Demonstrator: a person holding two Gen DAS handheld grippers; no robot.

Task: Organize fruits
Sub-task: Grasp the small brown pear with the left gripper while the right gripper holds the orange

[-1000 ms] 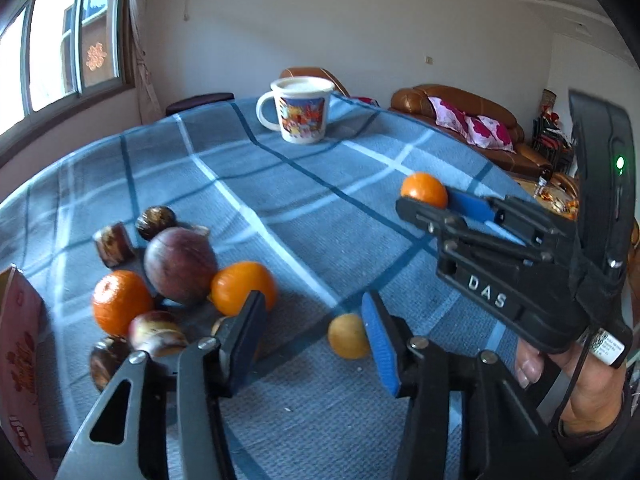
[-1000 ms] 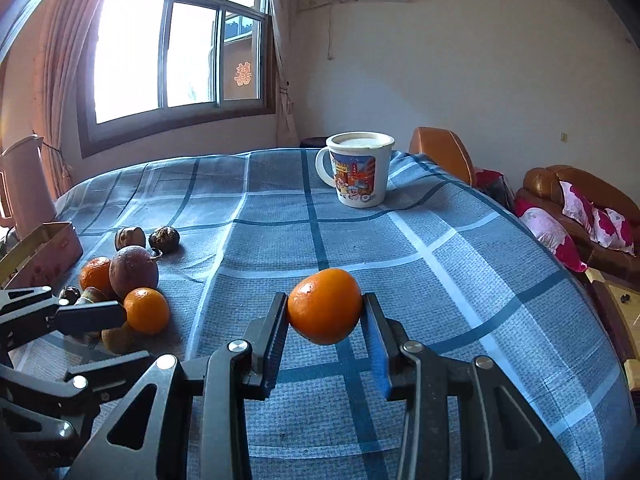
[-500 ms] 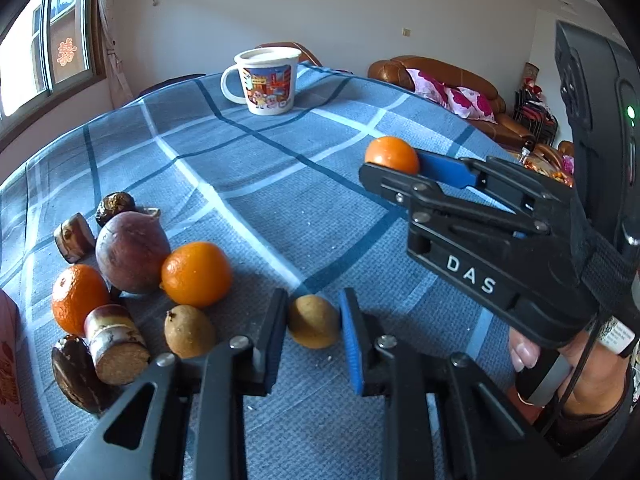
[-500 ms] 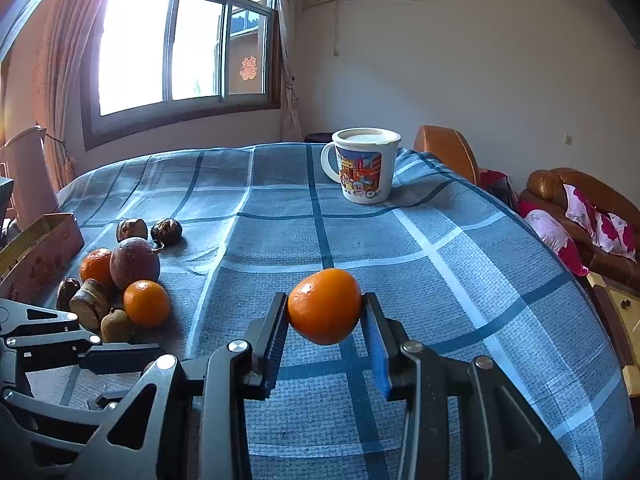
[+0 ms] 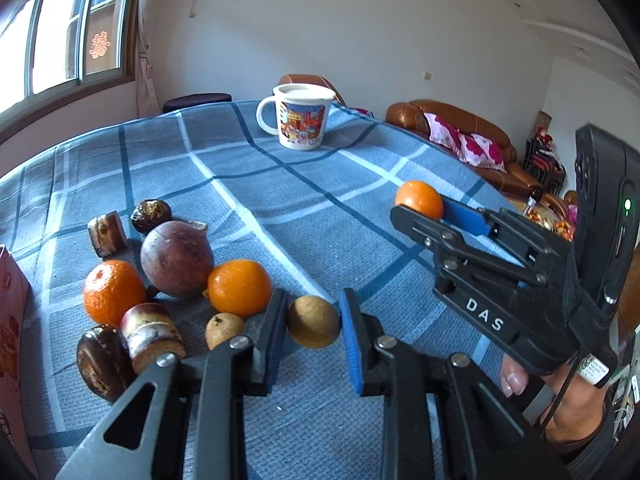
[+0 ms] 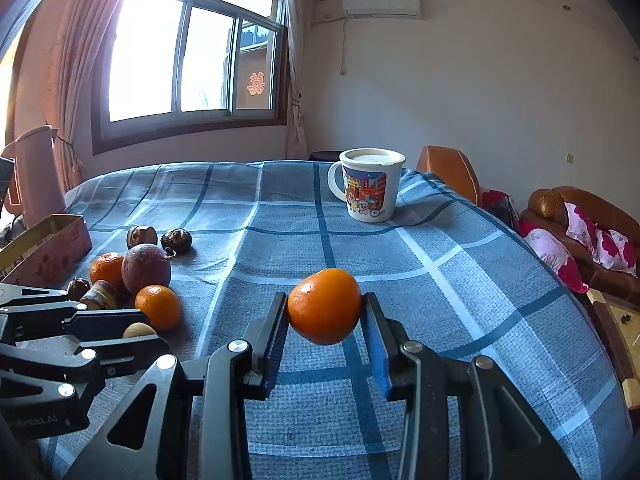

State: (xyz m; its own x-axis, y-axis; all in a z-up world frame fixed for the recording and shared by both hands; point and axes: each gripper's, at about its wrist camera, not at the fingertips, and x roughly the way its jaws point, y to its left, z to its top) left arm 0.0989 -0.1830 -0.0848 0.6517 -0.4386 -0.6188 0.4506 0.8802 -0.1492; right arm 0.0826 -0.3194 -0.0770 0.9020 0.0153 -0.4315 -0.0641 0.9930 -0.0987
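The left gripper (image 5: 313, 322) is pinching the small brown fruit (image 5: 313, 321), the right gripper (image 6: 325, 307) is clamping an orange (image 6: 325, 306); both should be squeezing centrally, lifting straight off the bench (image 5: 280, 184).

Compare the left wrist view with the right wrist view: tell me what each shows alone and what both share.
Left wrist only: the left gripper shut on a tan fruit, and a second tan fruit beside it.
Right wrist only: a pink jug and an air conditioner.
Both: the mug, the purple fruit, and the orange in the right gripper.

Blue plaid-clothed table (image 6: 460, 280): lidded mug (image 6: 370, 184) far side, fruit cluster (image 5: 176, 272) left, pink box (image 6: 48, 248) at edge.
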